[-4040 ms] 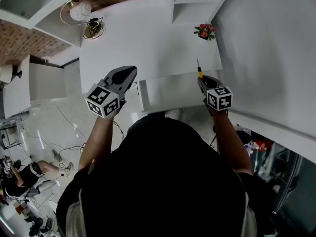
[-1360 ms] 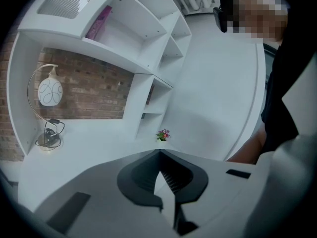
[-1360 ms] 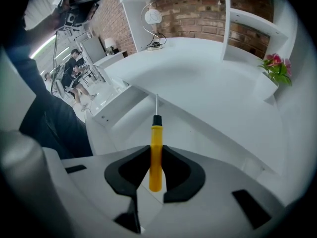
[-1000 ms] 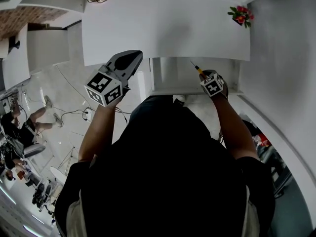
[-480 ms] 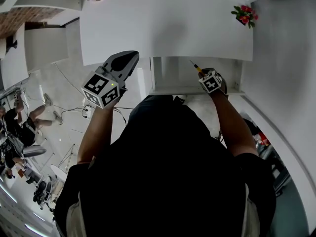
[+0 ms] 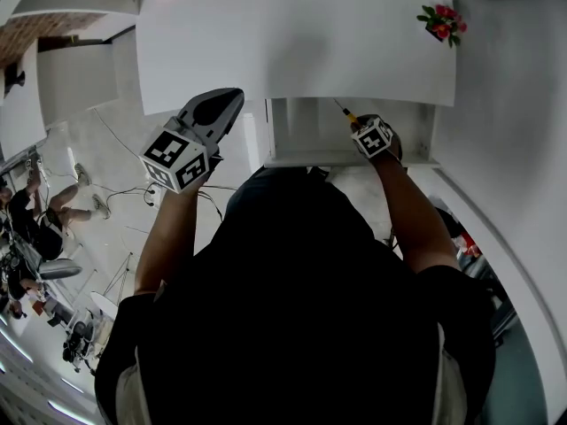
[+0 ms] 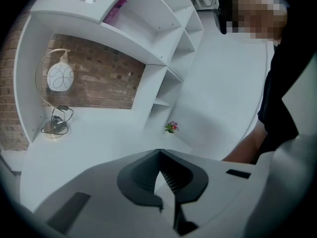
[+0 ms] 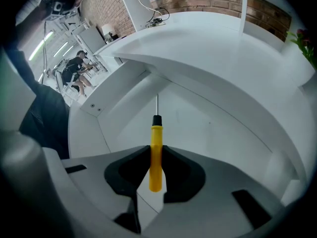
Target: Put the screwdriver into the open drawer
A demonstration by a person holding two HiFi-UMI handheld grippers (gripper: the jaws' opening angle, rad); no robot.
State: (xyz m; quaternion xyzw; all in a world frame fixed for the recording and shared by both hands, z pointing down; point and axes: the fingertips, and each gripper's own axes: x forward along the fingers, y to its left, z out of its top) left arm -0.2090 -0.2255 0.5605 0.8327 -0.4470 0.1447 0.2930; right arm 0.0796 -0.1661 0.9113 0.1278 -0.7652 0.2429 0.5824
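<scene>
Head view and both gripper views. The right gripper [image 8: 156,151] is clamped on the yellow handle of the screwdriver [image 8: 156,139], one dark pad on each side of it, with the butt end of the handle hanging free behind the pads. The tool's long axis runs in line with the jaws: black collar and thin metal shaft point forward, away from the person, toward the rear of the open drawer [image 8: 218,133] beneath the overhanging edge of the white desk [image 8: 213,48]. From the head view the screwdriver [image 6: 347,116] is held over the drawer [image 6: 341,159] interior, shaft slanting up and to the left; whether it touches the drawer floor cannot be told. The left gripper [image 7: 159,153] holds nothing, its fingertips pressed together, and is raised to the left of the drawer, off the desk's front edge. A small potted flower [image 6: 440,22] stands at the desk's far right corner.
</scene>
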